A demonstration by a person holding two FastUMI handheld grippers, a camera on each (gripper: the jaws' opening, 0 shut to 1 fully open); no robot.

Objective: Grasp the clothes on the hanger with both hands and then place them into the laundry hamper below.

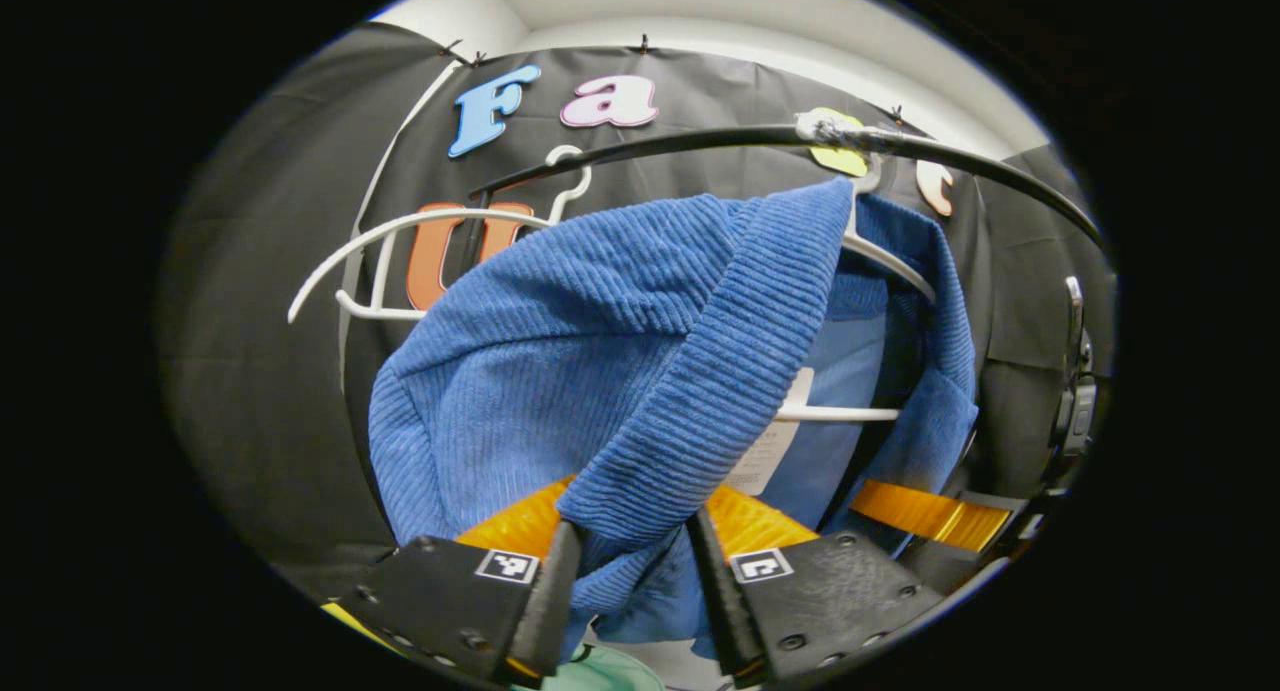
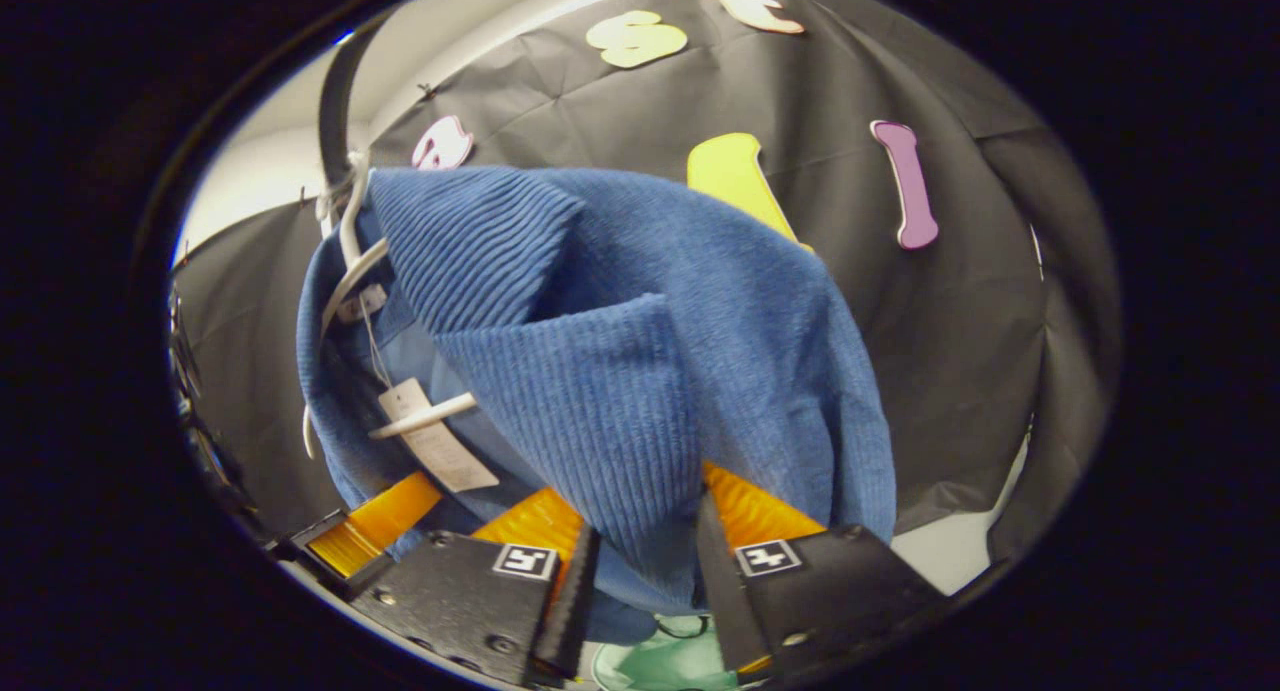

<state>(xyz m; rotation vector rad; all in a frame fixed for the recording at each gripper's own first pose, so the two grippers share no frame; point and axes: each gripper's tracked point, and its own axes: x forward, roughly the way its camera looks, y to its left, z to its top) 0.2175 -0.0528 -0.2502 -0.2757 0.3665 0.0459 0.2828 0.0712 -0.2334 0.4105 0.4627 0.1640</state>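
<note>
A blue ribbed garment (image 1: 620, 341) hangs on a white hanger (image 1: 885, 259) from a black rail (image 1: 700, 141). My left gripper (image 1: 635, 571) is shut on a thick fold of its shoulder, and the cloth fills the gap between the fingers. In the right gripper view the same garment (image 2: 640, 371) drapes over its hanger (image 2: 345, 261), and my right gripper (image 2: 648, 571) is shut on the other shoulder fold. Each gripper also appears in the other's view, at the far side of the garment: the right gripper (image 1: 930, 511) and the left gripper (image 2: 370, 531). Below, a pale green hamper (image 2: 670, 661) peeks out.
An empty white hanger (image 1: 400, 261) hangs on the rail to the left of the garment. A paper tag (image 2: 435, 441) dangles inside the collar by the hanger's crossbar (image 2: 420, 416). The black cloth wall stands close behind.
</note>
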